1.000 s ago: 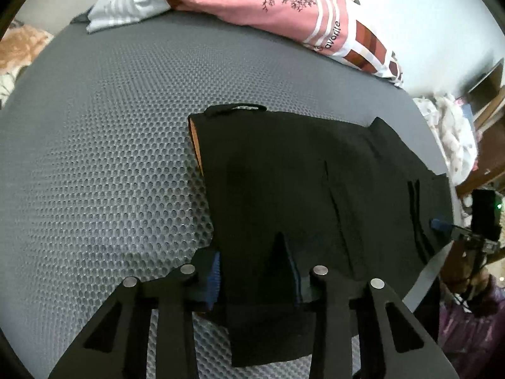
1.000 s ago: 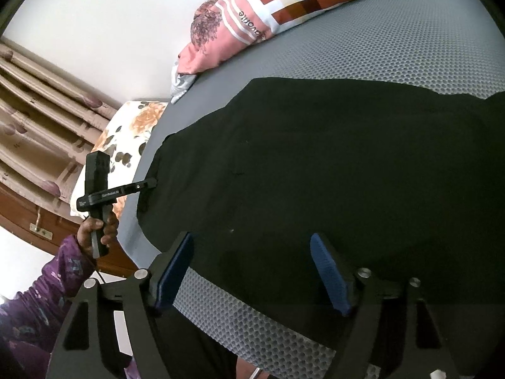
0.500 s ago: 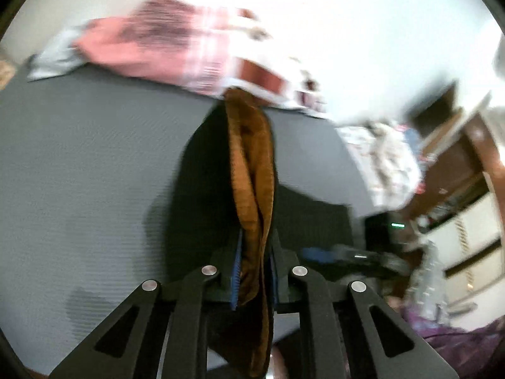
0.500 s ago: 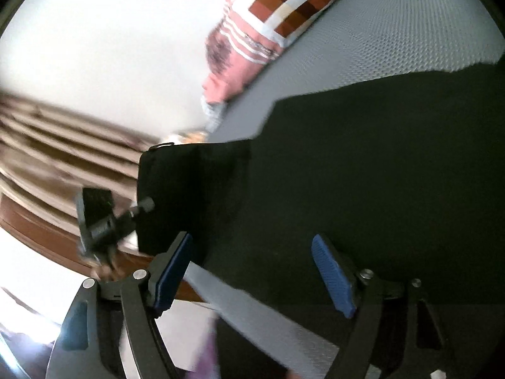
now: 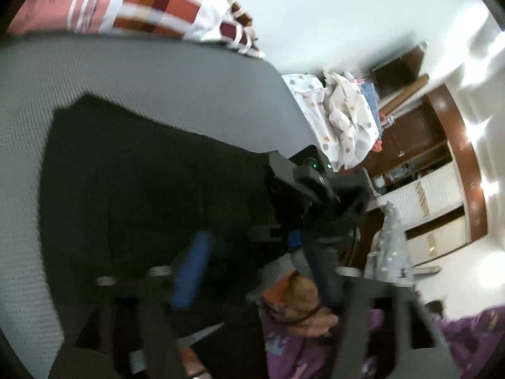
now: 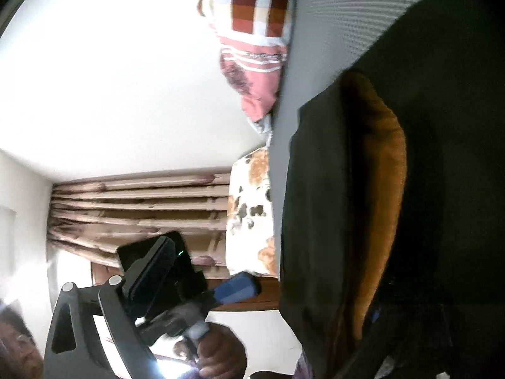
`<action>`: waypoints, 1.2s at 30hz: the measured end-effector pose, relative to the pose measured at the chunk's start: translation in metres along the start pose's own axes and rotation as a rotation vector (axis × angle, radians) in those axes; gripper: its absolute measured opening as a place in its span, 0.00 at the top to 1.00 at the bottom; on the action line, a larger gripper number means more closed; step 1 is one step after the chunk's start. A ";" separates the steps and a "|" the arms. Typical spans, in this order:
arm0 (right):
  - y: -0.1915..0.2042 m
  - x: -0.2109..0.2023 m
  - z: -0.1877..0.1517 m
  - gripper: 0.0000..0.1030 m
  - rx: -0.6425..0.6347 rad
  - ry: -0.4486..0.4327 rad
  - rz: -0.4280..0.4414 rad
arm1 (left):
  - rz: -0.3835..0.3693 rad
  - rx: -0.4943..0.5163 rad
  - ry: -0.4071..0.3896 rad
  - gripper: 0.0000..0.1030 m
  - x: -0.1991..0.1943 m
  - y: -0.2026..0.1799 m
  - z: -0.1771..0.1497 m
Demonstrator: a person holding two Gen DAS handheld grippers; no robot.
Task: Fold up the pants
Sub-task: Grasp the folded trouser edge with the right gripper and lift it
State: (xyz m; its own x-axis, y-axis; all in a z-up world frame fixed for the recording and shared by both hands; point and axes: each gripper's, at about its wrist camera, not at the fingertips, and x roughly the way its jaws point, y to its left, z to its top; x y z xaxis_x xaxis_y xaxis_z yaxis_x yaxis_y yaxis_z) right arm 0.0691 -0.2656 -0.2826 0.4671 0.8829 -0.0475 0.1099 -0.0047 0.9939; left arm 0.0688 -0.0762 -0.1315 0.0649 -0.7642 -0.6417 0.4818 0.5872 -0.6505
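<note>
A grey, honeycomb-textured mattress [image 5: 164, 72] fills the room's foreground, and on it, reaching to its near edge, lie the black cloth pants with a brown fleece lining [image 5: 151, 189], one fold already laid so that a strip of lining shows along the doubled edge in the right wrist view. A pink-and-checked quilt [image 5: 148, 3] is heaped at the mattress's far edge. The left gripper [image 5: 252, 271], its jaws just opened, hangs over the pants with nothing between its blue pads; the right gripper [image 6: 315, 300], seen from its own camera, has likewise just spread wide, with the folded edge lying between its pads but unpressed. The garment looks soft, limp and fairly thick, likely to sag and slide on itself rather than keep a crease, so the next fold would best be taken at two corners of the doubled end, pinching both layers together.
</note>
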 end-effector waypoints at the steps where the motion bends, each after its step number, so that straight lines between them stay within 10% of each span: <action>1: 0.000 0.000 0.001 0.03 0.006 0.000 0.020 | 0.015 0.029 -0.038 0.28 -0.010 -0.003 -0.004; 6: 0.012 0.008 0.001 0.11 -0.061 0.013 -0.093 | 0.195 0.071 -0.131 0.28 -0.037 0.009 -0.020; 10: 0.017 0.025 0.001 0.81 -0.121 0.074 -0.334 | 0.265 -0.015 -0.151 0.28 -0.048 0.041 -0.032; 21: 0.092 -0.072 0.028 0.84 -0.269 -0.065 -0.384 | 0.253 -0.014 -0.121 0.28 -0.020 0.033 -0.024; 36: 0.027 -0.147 0.038 0.84 -0.119 -0.152 -0.420 | 0.316 0.046 0.017 0.28 0.056 0.036 -0.013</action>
State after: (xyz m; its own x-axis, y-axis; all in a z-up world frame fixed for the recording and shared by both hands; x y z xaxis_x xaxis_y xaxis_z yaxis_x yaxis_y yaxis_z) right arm 0.0364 -0.4135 -0.2524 0.5279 0.7181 -0.4535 0.2199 0.4002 0.8897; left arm 0.0787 -0.0946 -0.1960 0.2035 -0.5409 -0.8161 0.4787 0.7821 -0.3990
